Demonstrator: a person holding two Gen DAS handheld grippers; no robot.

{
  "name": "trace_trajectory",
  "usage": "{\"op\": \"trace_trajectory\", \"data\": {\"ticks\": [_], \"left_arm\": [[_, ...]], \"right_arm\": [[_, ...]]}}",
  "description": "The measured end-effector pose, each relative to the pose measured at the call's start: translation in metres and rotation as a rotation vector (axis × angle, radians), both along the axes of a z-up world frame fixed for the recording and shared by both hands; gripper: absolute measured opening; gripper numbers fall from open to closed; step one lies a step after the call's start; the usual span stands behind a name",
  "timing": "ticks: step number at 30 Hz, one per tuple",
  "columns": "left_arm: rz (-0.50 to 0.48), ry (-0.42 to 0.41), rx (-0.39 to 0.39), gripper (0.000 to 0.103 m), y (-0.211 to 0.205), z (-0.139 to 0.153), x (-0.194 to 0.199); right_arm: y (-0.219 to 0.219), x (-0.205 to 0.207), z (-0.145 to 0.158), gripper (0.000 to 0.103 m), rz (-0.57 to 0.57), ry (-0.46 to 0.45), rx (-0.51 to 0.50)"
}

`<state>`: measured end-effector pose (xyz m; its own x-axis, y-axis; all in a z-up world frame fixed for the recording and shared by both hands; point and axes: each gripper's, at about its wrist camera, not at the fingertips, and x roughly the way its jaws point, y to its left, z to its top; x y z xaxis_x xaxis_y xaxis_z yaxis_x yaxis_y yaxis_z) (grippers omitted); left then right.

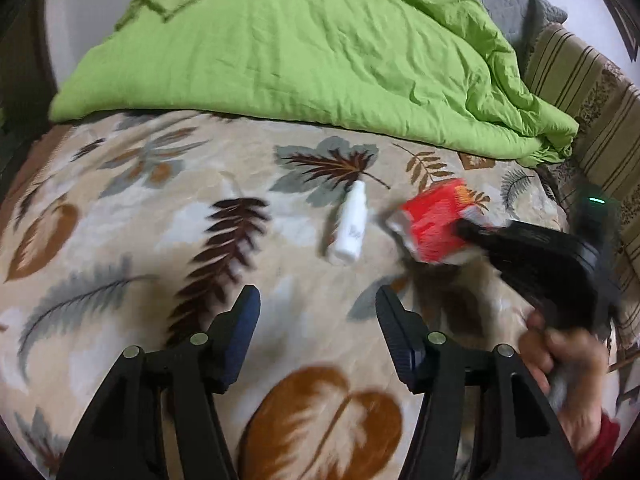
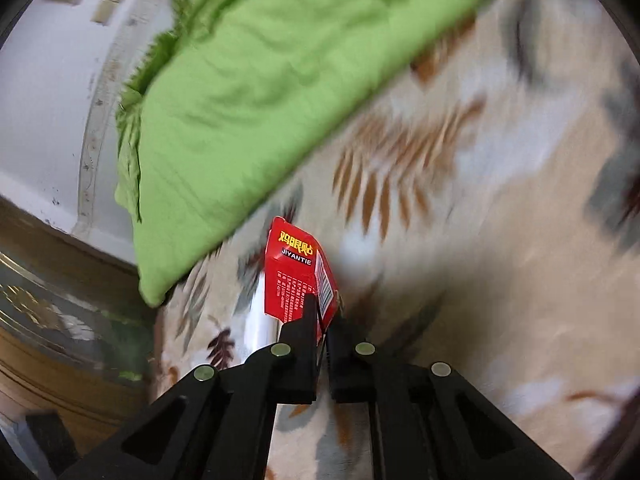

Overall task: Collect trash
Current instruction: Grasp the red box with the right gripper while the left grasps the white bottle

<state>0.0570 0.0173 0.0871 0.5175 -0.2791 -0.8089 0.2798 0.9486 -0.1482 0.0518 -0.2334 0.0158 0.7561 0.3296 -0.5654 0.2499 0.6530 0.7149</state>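
The small red cardboard box (image 1: 430,222) hangs above the leaf-print bed blanket (image 1: 160,208), pinched by the right hand-held gripper (image 1: 464,228); the left hand-held gripper (image 1: 318,312) gapes empty, likely aimed at the white plastic bottle (image 1: 349,228). Right wrist view: the right gripper's 2 jaws clamp the box's (image 2: 298,276) corner, clear for carrying.

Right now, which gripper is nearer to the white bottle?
Left. The left gripper is open just short of the white bottle; the right gripper holds the red box beside it.
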Motion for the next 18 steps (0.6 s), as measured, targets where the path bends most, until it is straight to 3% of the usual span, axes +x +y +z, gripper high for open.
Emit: {"op": "trace_trajectory", "data": {"ticks": [7, 9, 10, 11, 18], "left_arm": [[-0.015, 0.077, 0.047, 0.059, -0.058, -0.040, 0.070], [-0.023, 0.092, 0.075, 0.052, -0.068, -0.053, 0.084], [-0.023, 0.101, 0.089, 0.036, -0.070, -0.059, 0.089], [-0.021, 0.111, 0.102, 0.031, -0.071, -0.065, 0.093], [0.027, 0.072, 0.028, 0.030, -0.034, -0.059, 0.057]], "right_arm": [[-0.019, -0.010, 0.016, 0.004, -0.089, -0.007, -0.094], [-0.020, -0.007, 0.017, 0.004, -0.083, -0.005, -0.100], [-0.020, -0.007, 0.018, 0.004, -0.079, -0.006, -0.107], [-0.020, -0.007, 0.019, 0.004, -0.077, -0.009, -0.112], [0.010, -0.009, 0.033, 0.004, 0.025, -0.046, -0.209]]}}
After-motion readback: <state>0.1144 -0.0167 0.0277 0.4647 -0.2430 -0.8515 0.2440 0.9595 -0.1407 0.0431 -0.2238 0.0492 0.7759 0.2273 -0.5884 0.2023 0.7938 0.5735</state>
